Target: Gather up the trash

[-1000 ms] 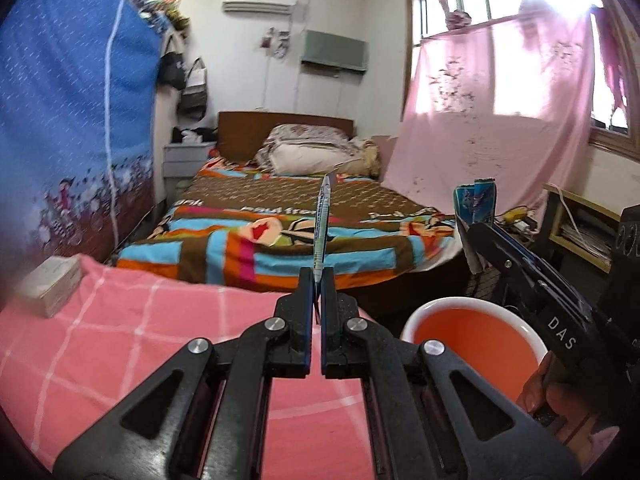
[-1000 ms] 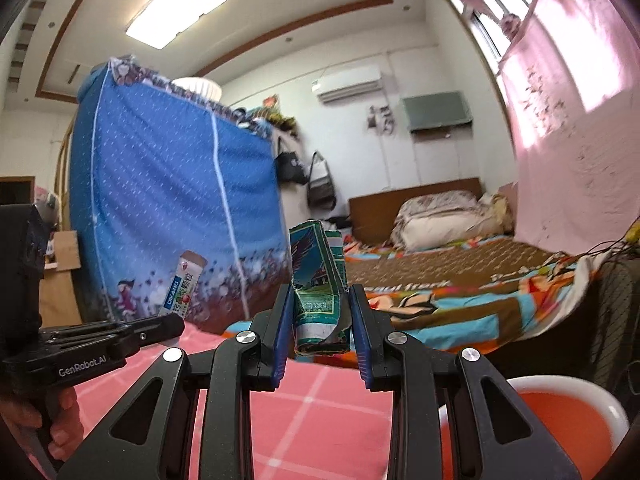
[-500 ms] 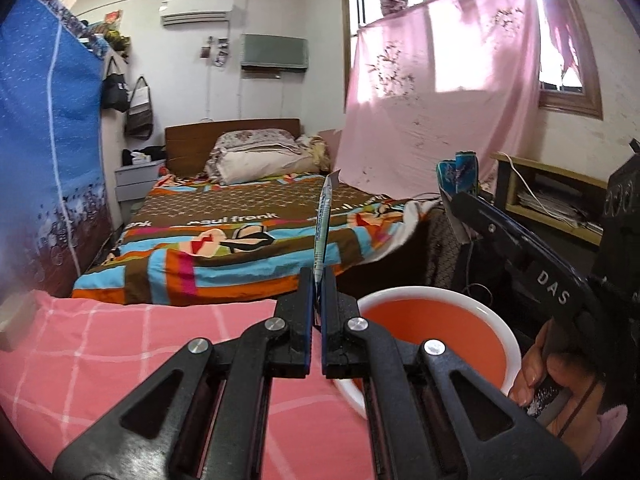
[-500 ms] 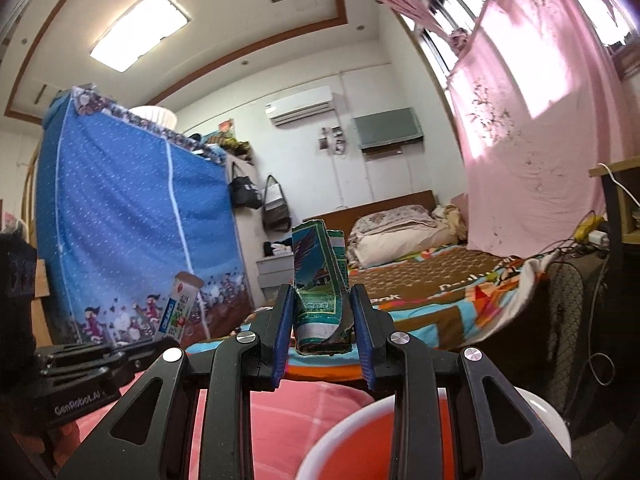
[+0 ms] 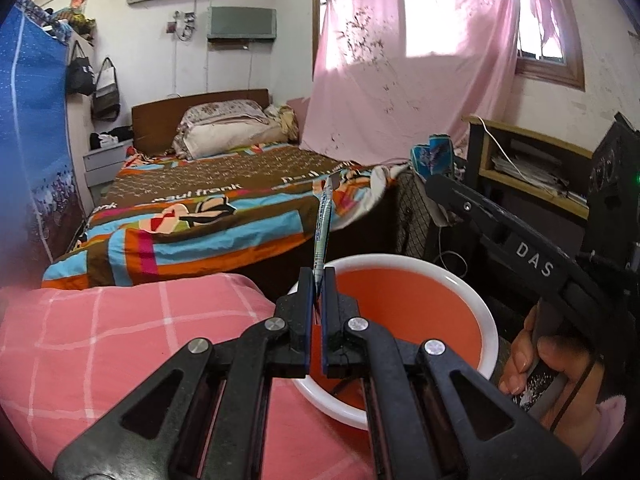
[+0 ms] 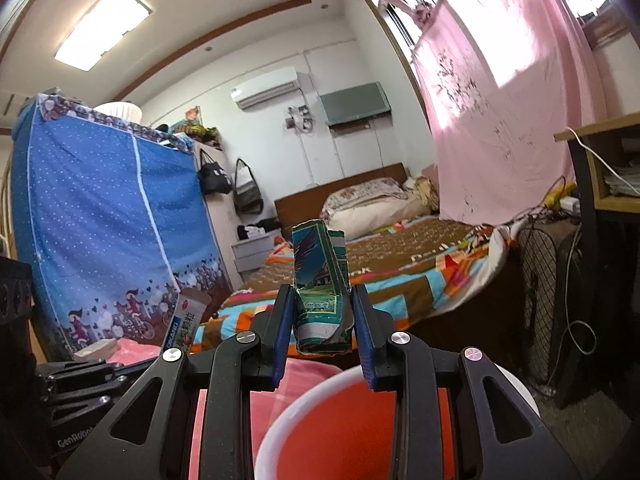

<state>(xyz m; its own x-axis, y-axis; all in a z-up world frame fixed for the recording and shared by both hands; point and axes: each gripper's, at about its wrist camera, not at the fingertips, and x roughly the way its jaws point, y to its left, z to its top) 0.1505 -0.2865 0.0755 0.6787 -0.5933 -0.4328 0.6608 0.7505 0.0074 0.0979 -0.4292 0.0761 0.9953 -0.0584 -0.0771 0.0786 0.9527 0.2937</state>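
Left gripper (image 5: 318, 280) pinches a flat wrapper (image 5: 323, 224) at frame centre; right gripper (image 6: 322, 316) clamps a crushed carton (image 6: 320, 280). Both hover over the orange bin (image 5: 408, 304) (lower frame); centre them before releasing, I judge.

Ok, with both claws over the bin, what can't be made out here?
- Bin bottom: both wrist views, hidden by the claw bodies.
- Flat wrapper print: left wrist view shows it edge-on; right wrist view shows it partly.
- Green carton base: right wrist view, ends at the linkage.
- Box on the pink cloth: right wrist view, too small.
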